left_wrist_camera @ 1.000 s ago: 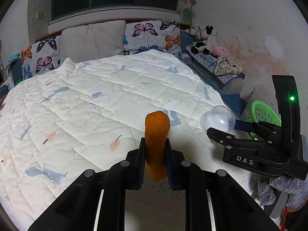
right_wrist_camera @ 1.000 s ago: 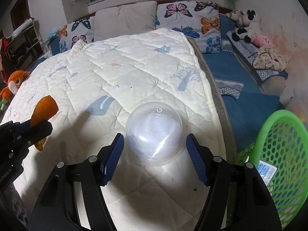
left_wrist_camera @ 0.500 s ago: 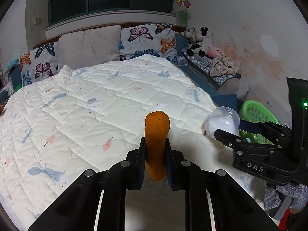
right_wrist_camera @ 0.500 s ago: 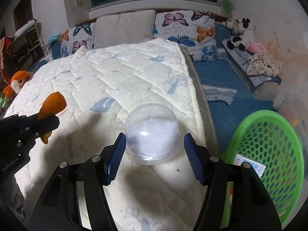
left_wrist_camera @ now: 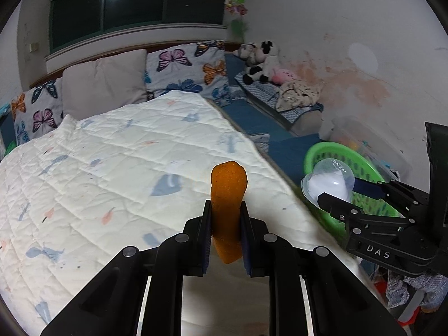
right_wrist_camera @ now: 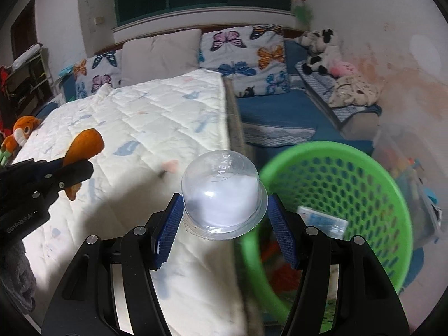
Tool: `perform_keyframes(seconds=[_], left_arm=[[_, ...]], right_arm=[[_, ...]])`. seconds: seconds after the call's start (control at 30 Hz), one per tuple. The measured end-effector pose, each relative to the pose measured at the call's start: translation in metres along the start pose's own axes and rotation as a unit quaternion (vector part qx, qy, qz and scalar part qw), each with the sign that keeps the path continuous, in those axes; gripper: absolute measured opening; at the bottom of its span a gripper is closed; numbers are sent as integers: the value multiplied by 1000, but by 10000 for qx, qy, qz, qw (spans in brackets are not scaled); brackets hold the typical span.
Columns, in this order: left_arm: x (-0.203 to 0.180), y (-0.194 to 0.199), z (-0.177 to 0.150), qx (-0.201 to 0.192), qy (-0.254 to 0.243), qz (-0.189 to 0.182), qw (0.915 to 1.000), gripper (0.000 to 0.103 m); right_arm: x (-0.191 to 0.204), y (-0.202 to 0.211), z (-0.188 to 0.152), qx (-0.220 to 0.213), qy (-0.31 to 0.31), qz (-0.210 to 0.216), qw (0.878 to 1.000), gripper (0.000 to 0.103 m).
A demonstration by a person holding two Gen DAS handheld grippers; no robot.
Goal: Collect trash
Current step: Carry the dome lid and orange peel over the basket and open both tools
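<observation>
My left gripper (left_wrist_camera: 224, 212) is shut on an orange peel (left_wrist_camera: 228, 193), which stands upright between the blue pads above the quilt. The same peel (right_wrist_camera: 84, 147) shows at the left of the right wrist view, held by that left gripper (right_wrist_camera: 68, 169). My right gripper (right_wrist_camera: 224, 212) is shut on a clear plastic dome cup (right_wrist_camera: 222, 196) with something white inside; it hangs over the bed's right edge, beside the green basket (right_wrist_camera: 369, 168). In the left wrist view the cup (left_wrist_camera: 329, 182) and right gripper (left_wrist_camera: 338, 196) sit in front of the basket (left_wrist_camera: 316, 154).
A white quilted bed (left_wrist_camera: 98, 168) fills the left, with butterfly pillows (left_wrist_camera: 190, 70) at the head. Plush toys (left_wrist_camera: 260, 64) lie on a blue side mattress (right_wrist_camera: 274, 112). The basket holds a white packet (right_wrist_camera: 322, 221). An orange plush toy (right_wrist_camera: 22, 131) lies at the bed's far left.
Both grippers moved right and rose a little, carrying the peel and the cup. The cup went from over the quilt to the bed's edge next to the green basket.
</observation>
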State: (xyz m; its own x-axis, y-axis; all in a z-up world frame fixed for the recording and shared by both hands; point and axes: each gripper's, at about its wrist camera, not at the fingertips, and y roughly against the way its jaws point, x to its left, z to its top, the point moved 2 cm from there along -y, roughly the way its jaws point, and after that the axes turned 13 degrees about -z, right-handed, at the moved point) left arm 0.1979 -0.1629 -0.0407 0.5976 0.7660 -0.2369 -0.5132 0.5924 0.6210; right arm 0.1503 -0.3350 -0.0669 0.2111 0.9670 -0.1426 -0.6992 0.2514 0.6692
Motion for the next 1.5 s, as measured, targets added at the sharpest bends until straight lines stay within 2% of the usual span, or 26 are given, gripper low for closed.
perform_keyframes(seconds=[0.53,1.17,1.5], left_arm=[[-62,-26,10,131,-358,-405,9985,18],[-119,-59,19,333,-717,-741,9941,18],[-133,-81,17,542,-733,-861,9921,19]], right_arm=[[-81,-6,-26,148,-408,-652,9969,64],[-127,11,-40,-66,-773,-871,9932,94],[-144,22,-52,-194,-846,-1147,9896,97]])
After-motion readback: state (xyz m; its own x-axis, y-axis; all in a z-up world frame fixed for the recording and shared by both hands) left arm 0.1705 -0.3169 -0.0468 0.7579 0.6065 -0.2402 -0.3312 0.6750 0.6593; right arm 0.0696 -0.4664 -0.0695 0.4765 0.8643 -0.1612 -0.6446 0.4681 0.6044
